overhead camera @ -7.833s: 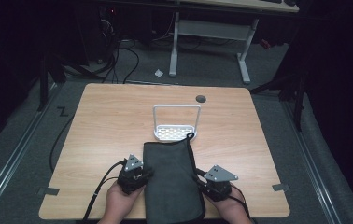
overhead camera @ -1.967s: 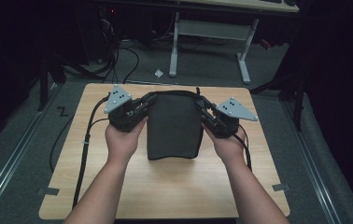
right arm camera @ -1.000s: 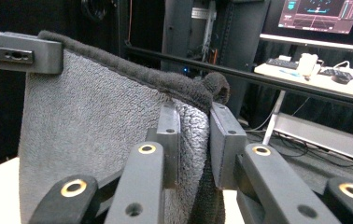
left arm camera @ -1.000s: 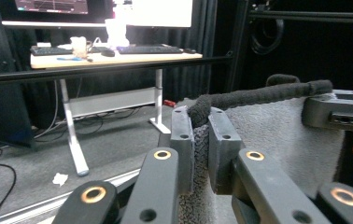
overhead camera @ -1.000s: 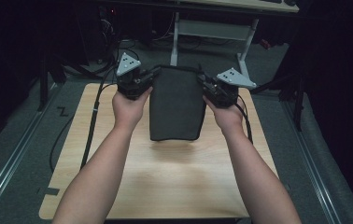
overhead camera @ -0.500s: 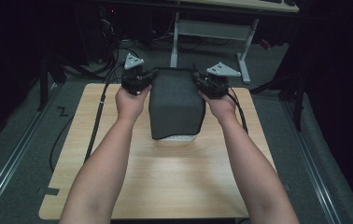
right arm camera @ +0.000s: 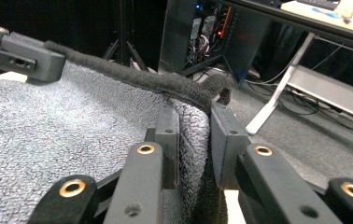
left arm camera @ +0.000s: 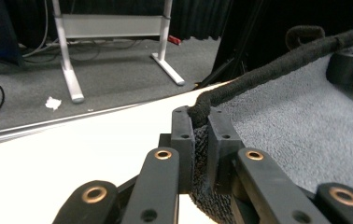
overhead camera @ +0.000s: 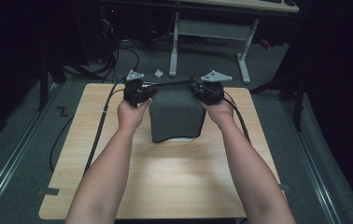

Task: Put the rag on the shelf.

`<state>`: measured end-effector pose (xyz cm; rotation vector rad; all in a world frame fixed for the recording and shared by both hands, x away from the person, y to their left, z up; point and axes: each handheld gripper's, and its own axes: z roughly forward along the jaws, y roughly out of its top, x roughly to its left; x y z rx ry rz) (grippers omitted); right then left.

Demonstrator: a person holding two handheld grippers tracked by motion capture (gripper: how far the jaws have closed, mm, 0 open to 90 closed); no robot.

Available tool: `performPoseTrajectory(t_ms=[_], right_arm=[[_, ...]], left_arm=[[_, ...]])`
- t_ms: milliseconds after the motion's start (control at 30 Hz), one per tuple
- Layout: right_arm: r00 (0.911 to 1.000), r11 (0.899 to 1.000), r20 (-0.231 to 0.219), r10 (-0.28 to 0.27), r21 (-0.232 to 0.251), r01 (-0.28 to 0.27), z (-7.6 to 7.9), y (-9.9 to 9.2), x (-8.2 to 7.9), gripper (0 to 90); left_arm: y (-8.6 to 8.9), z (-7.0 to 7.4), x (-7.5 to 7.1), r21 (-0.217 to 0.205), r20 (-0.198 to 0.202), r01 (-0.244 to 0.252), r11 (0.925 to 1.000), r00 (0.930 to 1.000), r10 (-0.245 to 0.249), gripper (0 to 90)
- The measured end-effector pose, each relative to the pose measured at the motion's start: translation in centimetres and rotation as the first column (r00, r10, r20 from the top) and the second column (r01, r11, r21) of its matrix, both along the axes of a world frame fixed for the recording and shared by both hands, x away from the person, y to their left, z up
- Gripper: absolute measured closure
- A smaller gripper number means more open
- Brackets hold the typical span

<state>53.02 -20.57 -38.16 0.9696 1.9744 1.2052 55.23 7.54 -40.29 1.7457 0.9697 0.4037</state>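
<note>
While both hands stretch a dark grey towel (overhead camera: 177, 114) over the white rack (overhead camera: 182, 138) toward twelve o'clock on the table (overhead camera: 165, 186), keep its hem taut and level. Left gripper (left arm camera: 201, 125): jaws clenched on the towel's thick corner hem. Right gripper (right arm camera: 194, 119): jaws clamped on the opposite corner; lower both evenly so the cloth drapes centred.

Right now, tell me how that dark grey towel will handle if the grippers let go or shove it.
Likely floppy: the towel hangs in a soft curve, its hem sagging between the left gripper and right gripper. Probably light, since two corner pinches carry it. The looped pile looks grippy, so pushed it would probably bunch, not slide.
</note>
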Motion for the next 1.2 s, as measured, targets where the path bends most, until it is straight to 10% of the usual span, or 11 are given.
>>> performPoseTrajectory(t_ms=[1200], right_arm=[[0.9842, 0.995, -0.176, 0.013, 0.102, 0.005, -4.4, -1.7, 0.8, 70.2]], left_arm=[[0.1, -4.9, -1.3, 0.006, -0.124, 0.072, 0.9974, 0.9898, -0.071, 83.4]])
